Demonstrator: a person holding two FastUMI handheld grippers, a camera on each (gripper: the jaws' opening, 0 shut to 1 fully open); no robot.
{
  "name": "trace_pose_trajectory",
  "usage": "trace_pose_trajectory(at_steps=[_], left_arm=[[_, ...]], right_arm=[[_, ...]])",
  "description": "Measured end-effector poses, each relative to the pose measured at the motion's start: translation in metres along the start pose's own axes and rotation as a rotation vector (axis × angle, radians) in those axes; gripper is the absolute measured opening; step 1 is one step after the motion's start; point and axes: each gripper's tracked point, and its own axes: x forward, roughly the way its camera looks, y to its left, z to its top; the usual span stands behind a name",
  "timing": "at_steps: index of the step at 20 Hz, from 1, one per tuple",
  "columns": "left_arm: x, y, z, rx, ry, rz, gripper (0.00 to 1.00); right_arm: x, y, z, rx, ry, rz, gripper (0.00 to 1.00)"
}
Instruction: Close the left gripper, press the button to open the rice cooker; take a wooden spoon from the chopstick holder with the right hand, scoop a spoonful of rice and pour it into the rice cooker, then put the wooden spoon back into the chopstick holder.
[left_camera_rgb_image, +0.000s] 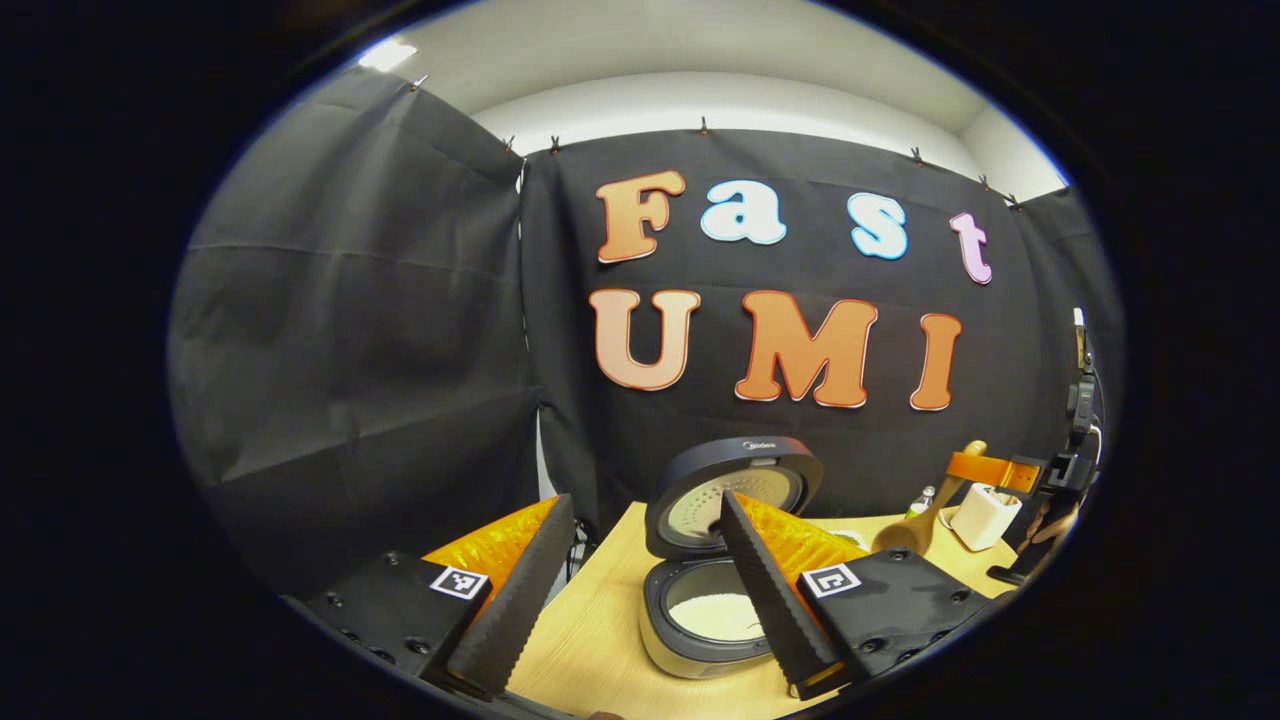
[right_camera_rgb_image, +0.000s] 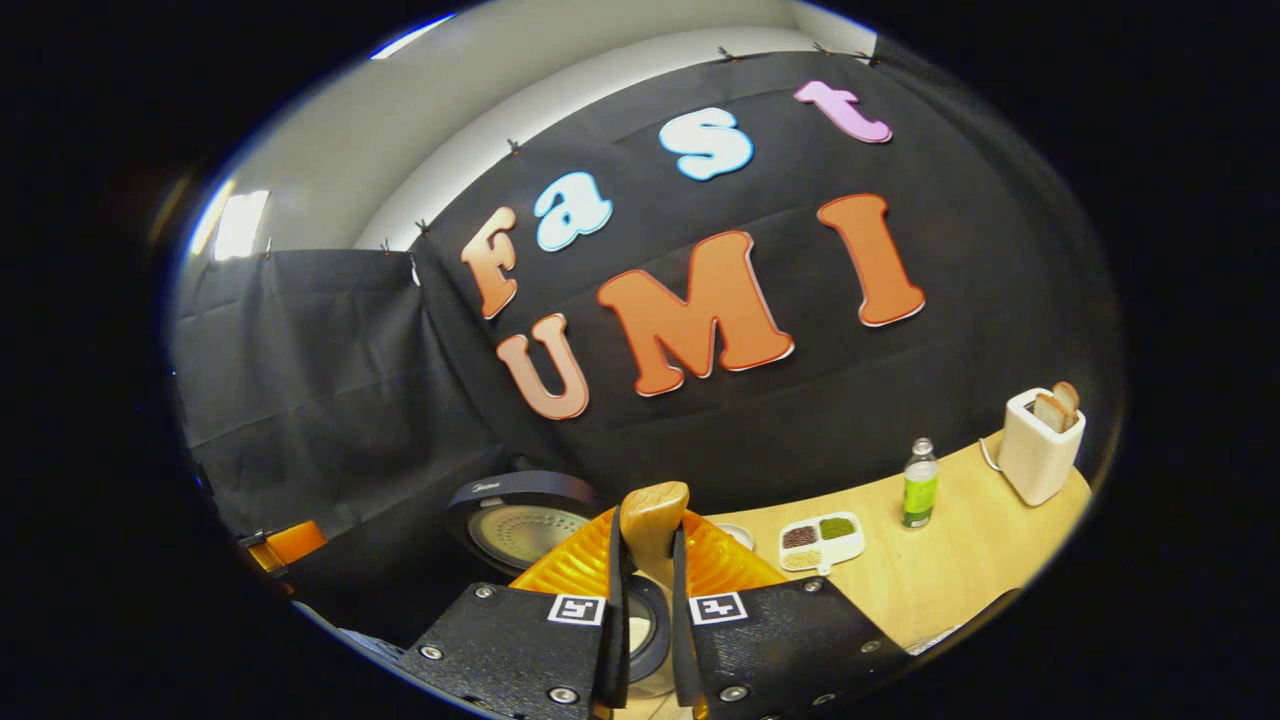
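We saw the rice cooker (left_camera_rgb_image: 712, 600) on the wooden table (left_camera_rgb_image: 590, 640) with its lid (left_camera_rgb_image: 735, 492) raised and white rice in the pot. Our left gripper (left_camera_rgb_image: 645, 590) stood with its fingers wide apart, nothing between them, just in front of the cooker. Our right gripper (right_camera_rgb_image: 648, 620) had both fingers pressed on the wooden spoon (right_camera_rgb_image: 654, 520), its handle end pointing up. The white chopstick holder (left_camera_rgb_image: 985, 515) stood well to the right of the cooker
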Motion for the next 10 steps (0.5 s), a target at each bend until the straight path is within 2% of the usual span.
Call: trace_pose_trajectory(at_steps=[5,10], left_arm=[[-0.003,-0.018,0.003,-0.002,-0.005,0.011,0.95],[-0.005,-0.034,0.006,0.015,-0.016,0.016,0.97]], right_arm=[[-0.049,-0.081,0.014,-0.005,-0.015,-0.122,0.17],[-0.09,-0.138,0.012,0.026,-0.014,-0.21,0.17]])
